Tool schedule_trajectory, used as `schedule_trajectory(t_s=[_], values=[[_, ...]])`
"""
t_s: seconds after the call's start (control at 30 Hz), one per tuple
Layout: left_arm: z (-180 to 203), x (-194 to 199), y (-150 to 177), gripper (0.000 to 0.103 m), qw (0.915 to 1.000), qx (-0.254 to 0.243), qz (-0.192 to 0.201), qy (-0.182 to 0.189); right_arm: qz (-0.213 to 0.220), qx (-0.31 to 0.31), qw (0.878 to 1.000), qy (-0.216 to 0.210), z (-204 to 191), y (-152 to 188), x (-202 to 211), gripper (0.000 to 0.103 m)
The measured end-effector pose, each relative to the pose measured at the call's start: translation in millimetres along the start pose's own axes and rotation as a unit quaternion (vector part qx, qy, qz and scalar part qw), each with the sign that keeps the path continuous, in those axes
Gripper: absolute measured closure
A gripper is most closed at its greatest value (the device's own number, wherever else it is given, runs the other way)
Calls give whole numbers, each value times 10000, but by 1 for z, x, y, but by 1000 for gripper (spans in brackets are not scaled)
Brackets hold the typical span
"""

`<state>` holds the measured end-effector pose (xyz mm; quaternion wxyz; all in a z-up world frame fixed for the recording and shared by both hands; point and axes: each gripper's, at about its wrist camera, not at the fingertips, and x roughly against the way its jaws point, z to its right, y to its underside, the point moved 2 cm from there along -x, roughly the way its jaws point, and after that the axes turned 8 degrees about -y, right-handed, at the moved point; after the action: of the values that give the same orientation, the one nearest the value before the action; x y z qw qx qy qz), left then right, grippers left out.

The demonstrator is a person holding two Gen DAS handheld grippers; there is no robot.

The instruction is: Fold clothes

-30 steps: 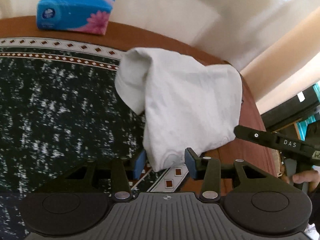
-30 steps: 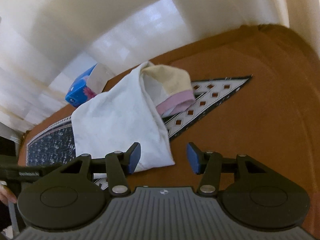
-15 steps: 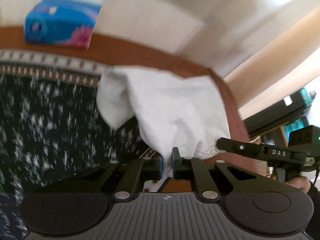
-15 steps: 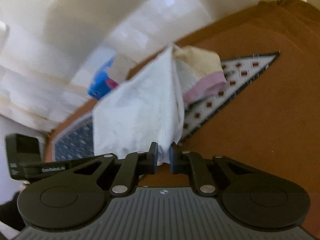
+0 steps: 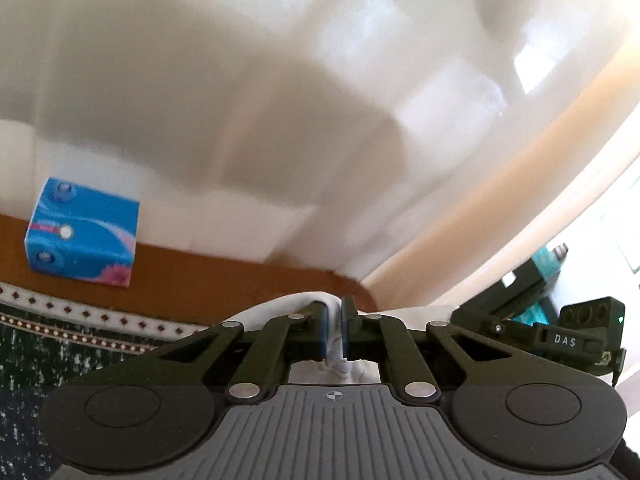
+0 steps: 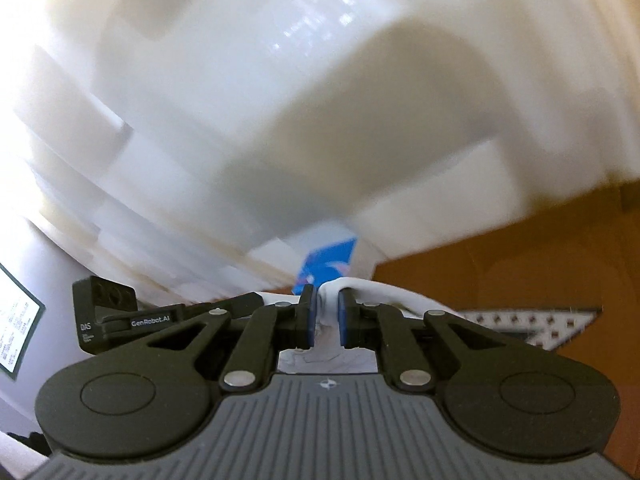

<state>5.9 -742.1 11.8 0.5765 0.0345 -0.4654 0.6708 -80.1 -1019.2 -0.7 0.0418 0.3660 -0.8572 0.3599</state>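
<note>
My left gripper (image 5: 335,312) is shut on an edge of the white garment (image 5: 276,307), which bunches between the blue pads and hangs below the fingers, mostly hidden by the gripper body. My right gripper (image 6: 324,300) is likewise shut on a fold of the same white garment (image 6: 384,293), held up above the table. In the left wrist view the right gripper (image 5: 560,338) shows at the right edge. The left gripper (image 6: 120,316) appears at the left in the right wrist view.
A blue tissue box (image 5: 82,234) stands on the brown table (image 5: 208,280) near the white wall; it also shows as a blurred tissue box (image 6: 328,265). A dark patterned cloth with a diamond border (image 5: 60,320) covers the table, its corner (image 6: 536,322) visible at right.
Both grippers closed on the garment's near edge and lifted it off the table. The views tilted upward, so the wall now fills most of each frame.
</note>
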Motion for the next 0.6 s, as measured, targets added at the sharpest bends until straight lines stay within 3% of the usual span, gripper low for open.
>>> schedule_trajectory(t_s=[0.17,0.37,0.6], values=[[-5,-4,-10,100,9997,242,-49,-29,-129,155,9998,68,-13,-12,-8,91],[-20,-39,-34,100,9989,438,-181,38,-275,332,9984,354,6,-25,-44,91],[-23,-56,-76,99,9996,246,92,67,525,578,9967,235,18,-43,-72,91]])
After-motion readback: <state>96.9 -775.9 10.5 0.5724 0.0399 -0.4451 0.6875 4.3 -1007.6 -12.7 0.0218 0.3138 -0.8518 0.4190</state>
